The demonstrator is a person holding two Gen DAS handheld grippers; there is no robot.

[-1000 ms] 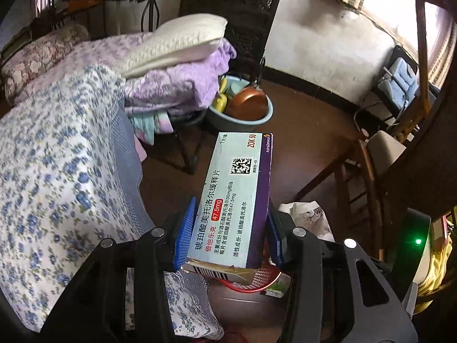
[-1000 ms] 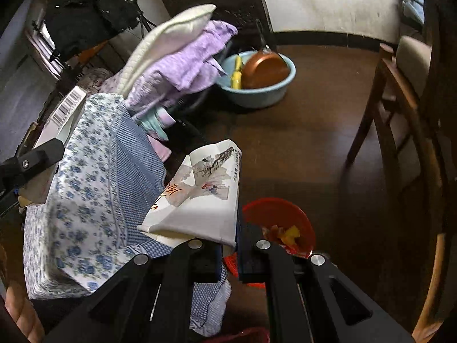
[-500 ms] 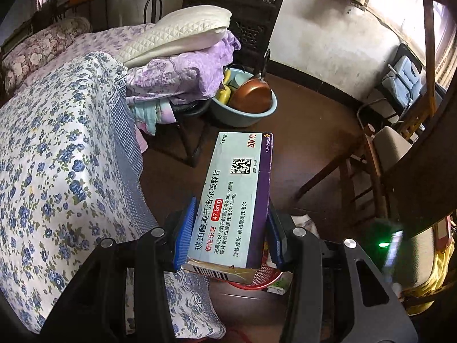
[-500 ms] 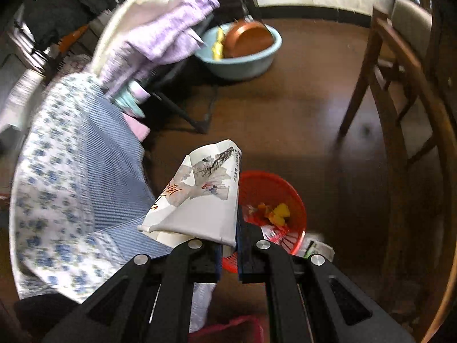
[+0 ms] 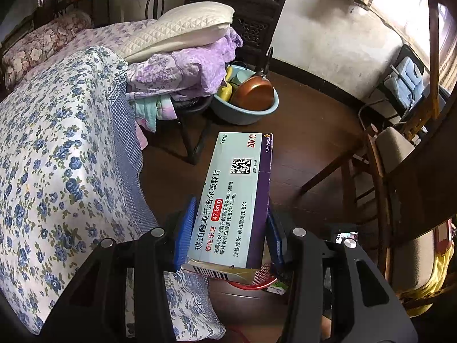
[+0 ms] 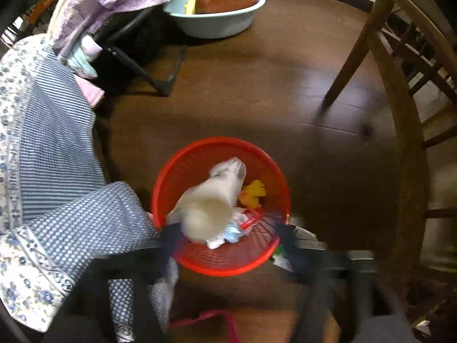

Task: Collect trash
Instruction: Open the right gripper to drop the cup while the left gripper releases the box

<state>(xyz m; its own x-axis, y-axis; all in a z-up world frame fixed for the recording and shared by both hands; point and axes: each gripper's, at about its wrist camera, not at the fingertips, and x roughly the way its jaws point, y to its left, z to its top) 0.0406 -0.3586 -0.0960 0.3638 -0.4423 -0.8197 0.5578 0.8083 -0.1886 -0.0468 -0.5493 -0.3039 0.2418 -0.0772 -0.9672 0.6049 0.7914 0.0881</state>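
Observation:
My left gripper [image 5: 228, 234] is shut on a pale blue and purple medicine box [image 5: 234, 200], its blue pads pressing both long sides; the box sticks up and away from me above the floor. A bit of the red mesh waste basket [image 5: 257, 278] peeks out beneath the box. In the right wrist view my right gripper [image 6: 228, 237] hangs just over that red basket [image 6: 182, 171] with its jaws opening. The crumpled white paper [image 6: 211, 203] is free of the pads and drops into the basket, onto yellow and white scraps.
A bed with a blue-flowered cover [image 5: 57, 157] fills the left; its checked corner [image 6: 85, 223] hangs beside the basket. A blue basin holding a copper pan [image 6: 220, 8] sits on the brown floor beyond. Wooden chairs [image 6: 400, 100] stand at the right.
My right gripper sank toward the red basket, tilted steeper down and opened, letting go of the paper, which now falls into the basket. The left gripper kept its hold on the box.

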